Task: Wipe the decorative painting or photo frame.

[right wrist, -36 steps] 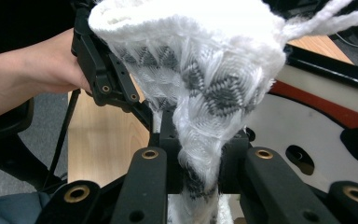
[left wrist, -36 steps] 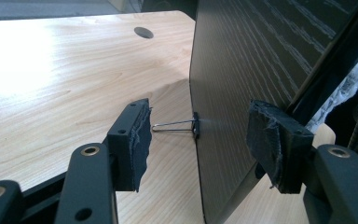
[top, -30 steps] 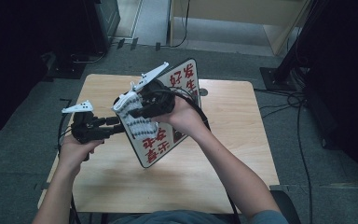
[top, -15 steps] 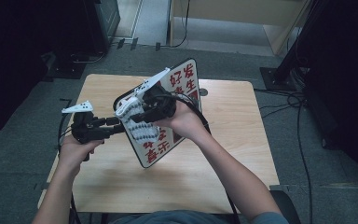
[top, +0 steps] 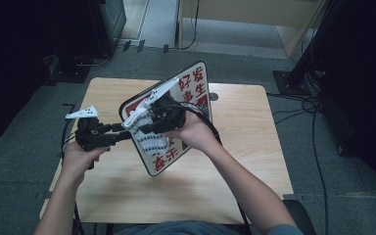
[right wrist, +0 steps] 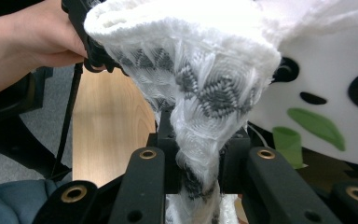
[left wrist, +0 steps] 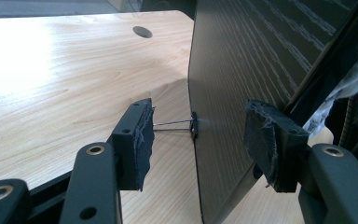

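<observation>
A red-and-white sign board [top: 188, 98] stands tilted on the wooden table [top: 245, 147]. My right gripper [top: 144, 128] is in front of its left part, shut on a white-and-grey knitted sock [top: 149, 141]. In the right gripper view the sock [right wrist: 200, 84] rises from my right gripper [right wrist: 198, 158], beside the board's panda picture [right wrist: 317, 79]. My left gripper [top: 129, 131] is at the board's left edge. In the left gripper view, my left gripper [left wrist: 196, 140] stands open astride the dark board [left wrist: 242, 56]. One pad [left wrist: 137, 140] touches a clip's wire handle [left wrist: 172, 125].
A round cable hole [left wrist: 142, 31] lies in the table beyond the board. Cables [top: 318, 127] and dark equipment stand on the grey floor around the table. The person's forearms come in from the near edge.
My right gripper with the sock has shifted slightly down across the board. The left gripper and the board have kept their place.
</observation>
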A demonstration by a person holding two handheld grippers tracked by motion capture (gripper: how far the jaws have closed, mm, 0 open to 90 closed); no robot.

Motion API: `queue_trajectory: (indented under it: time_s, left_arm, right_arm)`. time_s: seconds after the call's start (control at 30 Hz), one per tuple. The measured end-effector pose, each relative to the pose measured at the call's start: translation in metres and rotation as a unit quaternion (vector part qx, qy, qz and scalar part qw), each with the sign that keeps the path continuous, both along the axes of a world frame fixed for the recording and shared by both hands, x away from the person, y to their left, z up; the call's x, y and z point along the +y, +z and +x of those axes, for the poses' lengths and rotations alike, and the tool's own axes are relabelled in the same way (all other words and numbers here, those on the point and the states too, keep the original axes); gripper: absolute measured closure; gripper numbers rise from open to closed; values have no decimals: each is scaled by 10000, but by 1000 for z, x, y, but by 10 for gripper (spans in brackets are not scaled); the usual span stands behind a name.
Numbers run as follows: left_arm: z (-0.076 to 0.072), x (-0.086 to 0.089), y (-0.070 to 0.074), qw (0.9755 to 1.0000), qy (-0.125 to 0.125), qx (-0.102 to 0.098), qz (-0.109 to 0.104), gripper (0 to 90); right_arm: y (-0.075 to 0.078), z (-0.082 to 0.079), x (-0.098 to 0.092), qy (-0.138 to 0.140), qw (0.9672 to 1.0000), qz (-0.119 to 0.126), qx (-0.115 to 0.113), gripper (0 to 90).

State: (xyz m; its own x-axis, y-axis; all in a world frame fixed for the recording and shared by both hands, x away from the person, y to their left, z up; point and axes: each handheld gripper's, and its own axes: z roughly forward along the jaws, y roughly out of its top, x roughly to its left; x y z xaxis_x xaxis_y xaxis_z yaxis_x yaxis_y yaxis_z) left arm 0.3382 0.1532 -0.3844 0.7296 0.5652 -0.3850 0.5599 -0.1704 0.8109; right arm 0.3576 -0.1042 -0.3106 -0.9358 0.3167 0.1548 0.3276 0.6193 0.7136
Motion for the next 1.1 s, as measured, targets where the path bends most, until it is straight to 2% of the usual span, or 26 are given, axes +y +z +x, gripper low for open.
queue_trajectory:
  time_s: [0.33, 0.8, 1.1]
  left_arm:
    - [0, 0, -1, 10000, 27, 81, -29, 433]
    - [-1, -1, -1, 10000, 13, 82, 15, 436]
    - [-1, -2, -1, 9999, 23, 99, 24, 435]
  right_arm:
    - [-8, -2, 0, 18, 10000, -21, 54, 764]
    - [-21, -5, -3, 23, 9999, -6, 170, 775]
    - [-31, -7, -4, 59, 9999, -14, 143, 768]
